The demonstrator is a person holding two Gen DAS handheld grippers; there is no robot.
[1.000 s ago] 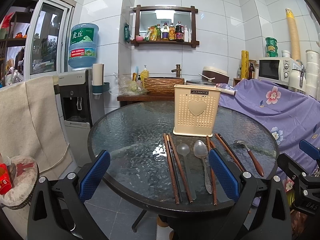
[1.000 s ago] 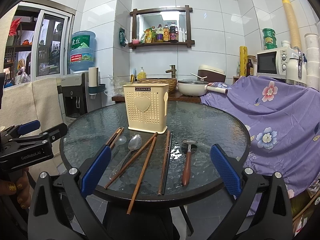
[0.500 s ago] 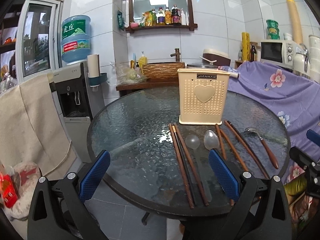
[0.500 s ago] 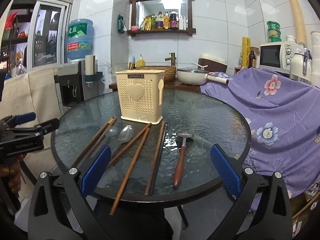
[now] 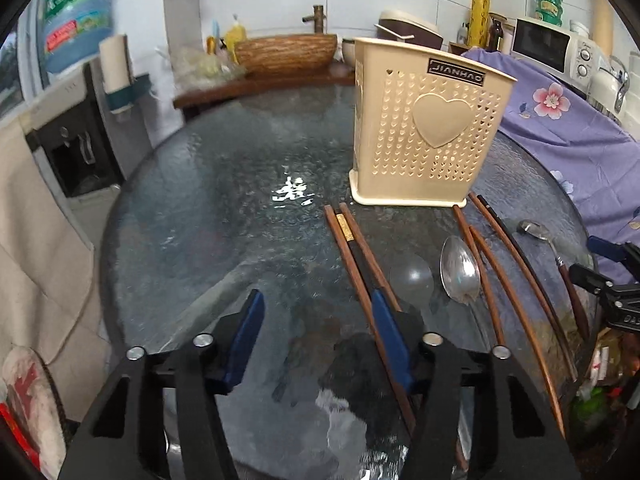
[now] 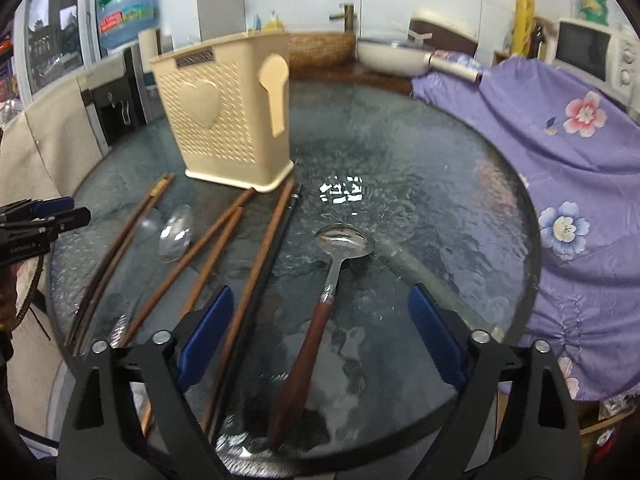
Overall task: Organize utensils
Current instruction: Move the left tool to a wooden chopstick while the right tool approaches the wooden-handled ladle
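A cream perforated utensil holder (image 5: 428,132) stands upright on the round glass table (image 5: 224,220); it also shows in the right wrist view (image 6: 228,120). Before it lie several brown chopsticks (image 5: 356,252), a clear spoon (image 5: 412,278), a steel spoon (image 5: 460,270) and a wooden-handled spoon (image 6: 320,300). My left gripper (image 5: 320,340) is open low over the table, its right finger over the left chopstick pair. My right gripper (image 6: 320,332) is open, straddling the wooden-handled spoon's handle.
A purple flowered cloth (image 6: 560,140) covers furniture right of the table. A water dispenser (image 5: 80,132) and beige cloth (image 5: 36,240) stand at left. A wooden counter with a basket (image 5: 284,52) and a pan (image 6: 396,58) sits behind.
Both grippers have moved forward and down toward the table. The left now hovers over the left chopstick pair, the right over the wooden-handled spoon. Nothing was grasped.
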